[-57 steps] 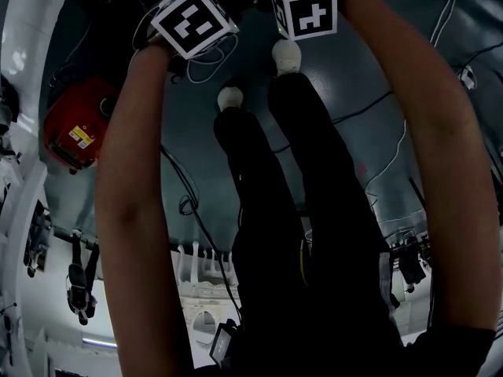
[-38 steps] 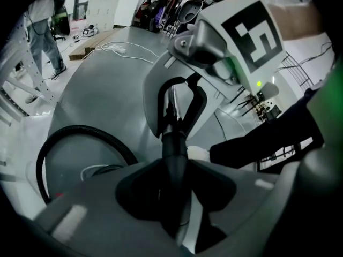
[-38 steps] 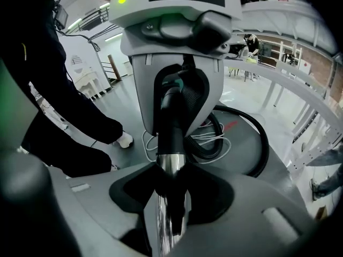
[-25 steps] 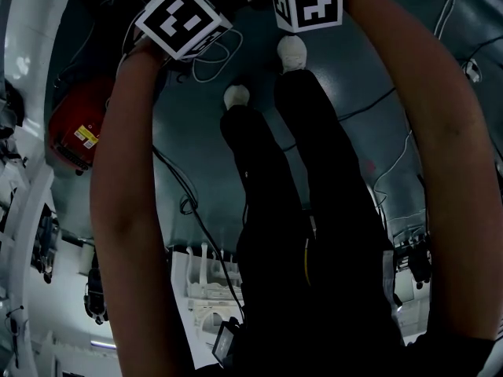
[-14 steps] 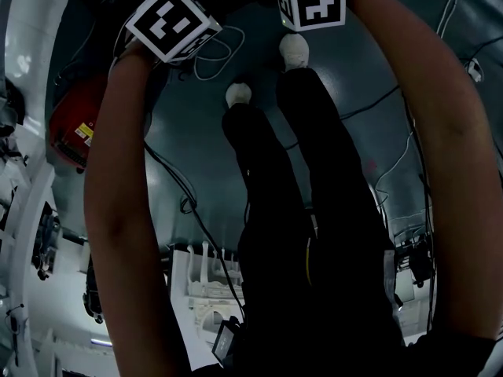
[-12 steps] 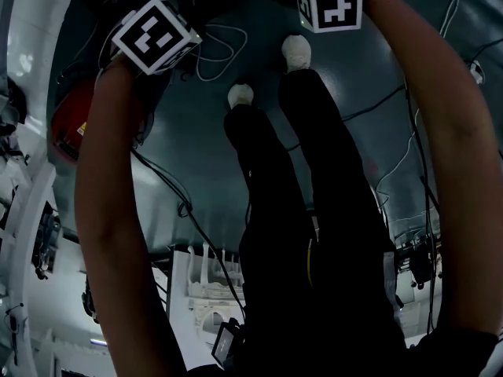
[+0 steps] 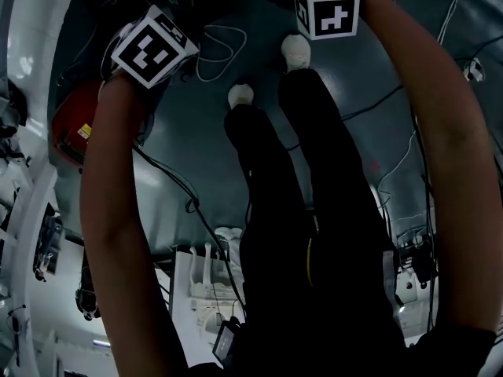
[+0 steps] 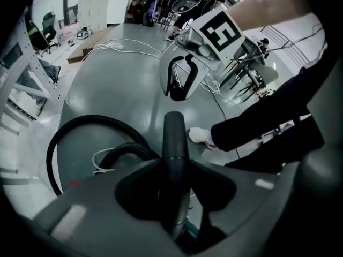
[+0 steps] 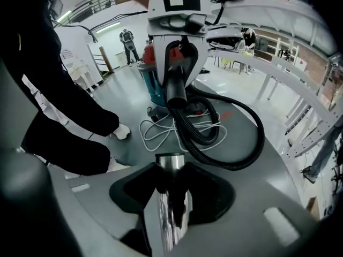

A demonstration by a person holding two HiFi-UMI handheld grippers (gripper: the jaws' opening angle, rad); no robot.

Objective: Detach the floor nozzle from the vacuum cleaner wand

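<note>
Grip check: left gripper [image 8: 175, 183] is clamped on the dark handle tube [image 8: 175, 138], right gripper [image 9: 170, 191] is clamped on the chrome wand [image 9: 170, 165], corrugated hose [image 9: 186, 128] loops across the grey floor [image 9: 118, 90]

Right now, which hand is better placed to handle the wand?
Right. The right gripper grips the wand in its fingers; the left gripper holds the black hose tube.
</note>
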